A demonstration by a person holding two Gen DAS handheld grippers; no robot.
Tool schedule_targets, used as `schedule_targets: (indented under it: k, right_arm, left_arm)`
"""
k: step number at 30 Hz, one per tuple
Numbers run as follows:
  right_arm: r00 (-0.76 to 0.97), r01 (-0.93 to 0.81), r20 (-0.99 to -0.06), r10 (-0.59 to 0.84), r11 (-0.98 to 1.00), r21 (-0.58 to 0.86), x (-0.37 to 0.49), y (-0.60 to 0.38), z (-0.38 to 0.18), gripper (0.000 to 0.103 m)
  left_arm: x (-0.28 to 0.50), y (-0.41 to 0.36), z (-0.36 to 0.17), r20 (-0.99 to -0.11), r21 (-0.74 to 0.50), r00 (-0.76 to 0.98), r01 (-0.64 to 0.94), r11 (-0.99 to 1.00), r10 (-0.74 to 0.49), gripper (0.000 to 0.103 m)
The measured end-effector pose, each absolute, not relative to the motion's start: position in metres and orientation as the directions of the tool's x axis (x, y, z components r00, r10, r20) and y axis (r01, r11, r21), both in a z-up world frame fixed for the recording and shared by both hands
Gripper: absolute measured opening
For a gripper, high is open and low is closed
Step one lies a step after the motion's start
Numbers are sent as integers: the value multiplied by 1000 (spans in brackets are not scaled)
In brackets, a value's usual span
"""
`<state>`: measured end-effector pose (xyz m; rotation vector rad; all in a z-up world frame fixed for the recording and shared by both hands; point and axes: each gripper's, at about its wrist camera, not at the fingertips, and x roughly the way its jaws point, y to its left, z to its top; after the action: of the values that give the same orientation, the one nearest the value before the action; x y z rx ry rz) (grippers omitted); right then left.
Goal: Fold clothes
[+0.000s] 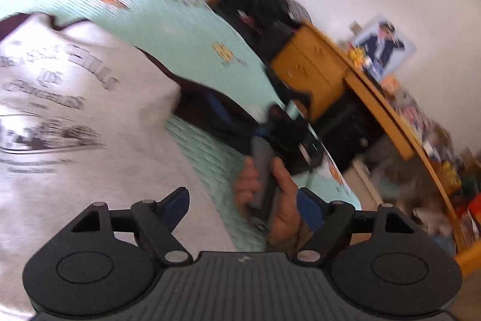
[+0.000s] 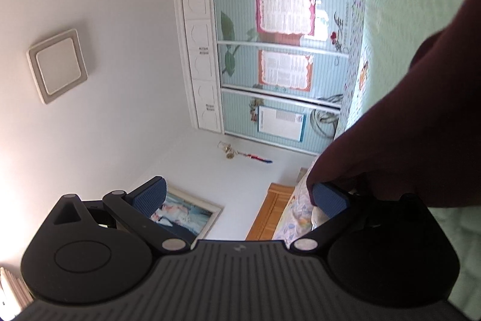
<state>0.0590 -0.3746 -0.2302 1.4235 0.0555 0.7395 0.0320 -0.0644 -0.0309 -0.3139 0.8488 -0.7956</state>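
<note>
while a grey printed t-shirt [image 1: 75, 116] with maroon sleeves lies on the mint bedspread [image 1: 180, 29], the left gripper [image 1: 240, 206] hangs above it, jaws apart and empty; the right gripper [image 2: 240, 197] stands open beside a maroon sleeve [image 2: 405, 125].

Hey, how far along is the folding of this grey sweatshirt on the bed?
Barely started. The grey sweatshirt lies print-up on the mint bedspread, its body looking unfolded. In hand: nothing is gripped. The right claw is open with the maroon sleeve draped against one finger, and the left claw is open and empty. Left: folding sleeve and body.
</note>
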Motion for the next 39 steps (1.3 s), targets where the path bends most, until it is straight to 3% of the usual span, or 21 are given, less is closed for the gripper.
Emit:
schedule_targets:
  k: [3, 9, 13, 16, 21, 26, 31, 33, 39]
  right_arm:
    - [786, -428, 379, 488, -13, 904, -23, -290, -241, 103]
    - [774, -421, 340, 533, 33, 907, -8, -337, -296, 103]
    - [740, -404, 308, 598, 29, 914, -21, -305, -332, 103]
    - [735, -390, 264, 624, 70, 918, -11, -295, -299, 103]
    - [733, -407, 267, 625, 88, 909, 0, -297, -295, 103]
    - [737, -405, 278, 616, 73, 911, 13, -303, -284, 103]
    - [745, -398, 260, 614, 96, 913, 24, -309, -278, 102]
    - [747, -397, 256, 613, 103, 912, 25, -310, -275, 102]
    - [772, -376, 200, 604, 180, 909, 29, -313, -266, 96]
  left_arm:
    - [21, -32, -30, -527, -521, 499, 450, 725, -688, 83]
    - [-5, 55, -40, -528, -465, 704, 227, 856, -474, 90]
    - [-25, 112, -53, -533, -443, 771, 97, 891, -349, 90]
    - [-36, 155, -66, -521, -495, 798, 8, 869, -304, 91]
    - [-36, 204, -87, -518, -531, 825, -102, 841, -227, 92]
    - [-20, 218, -124, -554, -640, 764, -138, 756, -330, 93]
    - [-13, 216, -158, -462, -809, 742, -127, 574, -487, 95]
    - [-7, 214, -163, -428, -840, 752, -126, 528, -502, 100]
    - [28, 195, -170, -413, -850, 743, -107, 515, -527, 100]
